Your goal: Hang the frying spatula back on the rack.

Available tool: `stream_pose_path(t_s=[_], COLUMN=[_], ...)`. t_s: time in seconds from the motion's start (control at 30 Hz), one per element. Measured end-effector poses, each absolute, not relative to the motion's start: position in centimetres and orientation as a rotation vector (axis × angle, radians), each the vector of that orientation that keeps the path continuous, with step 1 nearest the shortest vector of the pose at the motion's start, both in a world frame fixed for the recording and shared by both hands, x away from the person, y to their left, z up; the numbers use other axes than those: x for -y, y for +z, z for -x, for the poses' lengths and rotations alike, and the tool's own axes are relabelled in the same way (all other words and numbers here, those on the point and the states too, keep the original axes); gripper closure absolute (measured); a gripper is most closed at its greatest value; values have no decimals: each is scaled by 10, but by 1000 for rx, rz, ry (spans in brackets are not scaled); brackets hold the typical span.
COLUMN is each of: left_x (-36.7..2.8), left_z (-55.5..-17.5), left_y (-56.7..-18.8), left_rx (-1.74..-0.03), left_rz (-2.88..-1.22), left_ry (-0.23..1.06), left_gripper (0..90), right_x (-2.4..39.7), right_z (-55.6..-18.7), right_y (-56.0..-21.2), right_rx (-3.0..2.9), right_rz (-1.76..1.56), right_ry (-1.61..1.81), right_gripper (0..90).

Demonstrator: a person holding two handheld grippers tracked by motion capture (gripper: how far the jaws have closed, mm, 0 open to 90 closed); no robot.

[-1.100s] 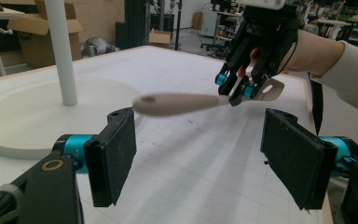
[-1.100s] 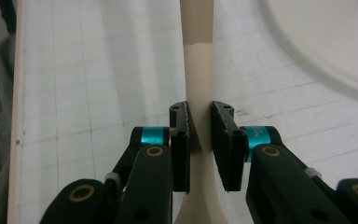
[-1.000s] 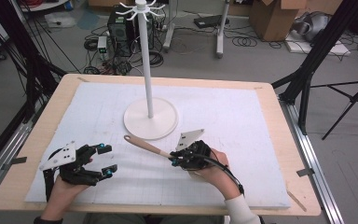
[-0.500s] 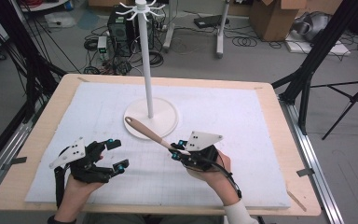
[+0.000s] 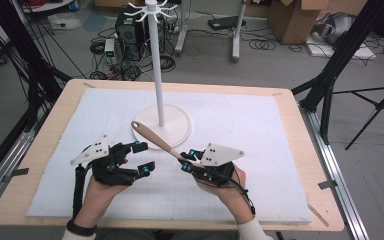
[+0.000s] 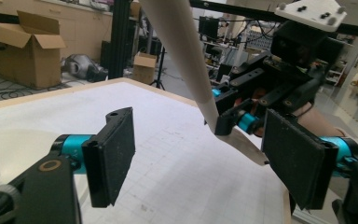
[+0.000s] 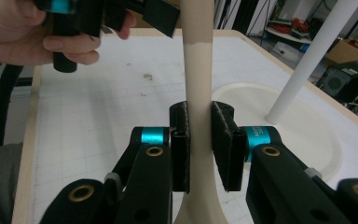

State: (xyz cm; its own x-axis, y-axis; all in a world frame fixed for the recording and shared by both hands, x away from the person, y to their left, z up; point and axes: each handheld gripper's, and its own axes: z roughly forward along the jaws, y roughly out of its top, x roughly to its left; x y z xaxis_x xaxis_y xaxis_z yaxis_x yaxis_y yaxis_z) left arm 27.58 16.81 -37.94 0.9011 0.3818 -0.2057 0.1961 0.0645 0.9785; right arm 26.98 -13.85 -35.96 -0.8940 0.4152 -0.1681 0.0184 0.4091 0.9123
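Presently your right gripper (image 5: 187,161) clamps the spatula (image 5: 156,140) by its neck, handle raised toward the stand (image 5: 156,70), so your left gripper (image 5: 143,157), jaws apart and just closing slightly with nothing between them, can take it.

spatula (image 5: 156,138) is a pale beige with a darker tan handle end; both grippers, left gripper (image 5: 141,158) and right gripper (image 5: 187,161), are black with teal accents (grey plates on top); white stand (image 5: 158,80); white mat (image 5: 260,130) with a faint grid; light wood table (image 5: 65,97)
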Motion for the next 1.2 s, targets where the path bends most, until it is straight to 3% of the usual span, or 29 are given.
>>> stream_pose_path(t_s=[0.43,0.8,1.0,1.2], left_x=[-135,-128,-127,-124], left_z=[-284,-289,-287,-288], left_y=[-369,-369,-367,-366], left_rx=[-498,-517,-517,-502], left_rz=[-1470,-1407,-1390,-1390], left_ry=[144,136,152,109], left_gripper=[370,548,695,748], right_x=[140,139,139,138], right_z=[-265,-263,-262,-263], right_y=[-359,-361,-361,-363], right_rx=[-2238,-2199,-2180,-2182], right_rz=[-377,-385,-386,-378], right_ry=[1512,1507,1502,1489], right_gripper=[780,780,780,777])
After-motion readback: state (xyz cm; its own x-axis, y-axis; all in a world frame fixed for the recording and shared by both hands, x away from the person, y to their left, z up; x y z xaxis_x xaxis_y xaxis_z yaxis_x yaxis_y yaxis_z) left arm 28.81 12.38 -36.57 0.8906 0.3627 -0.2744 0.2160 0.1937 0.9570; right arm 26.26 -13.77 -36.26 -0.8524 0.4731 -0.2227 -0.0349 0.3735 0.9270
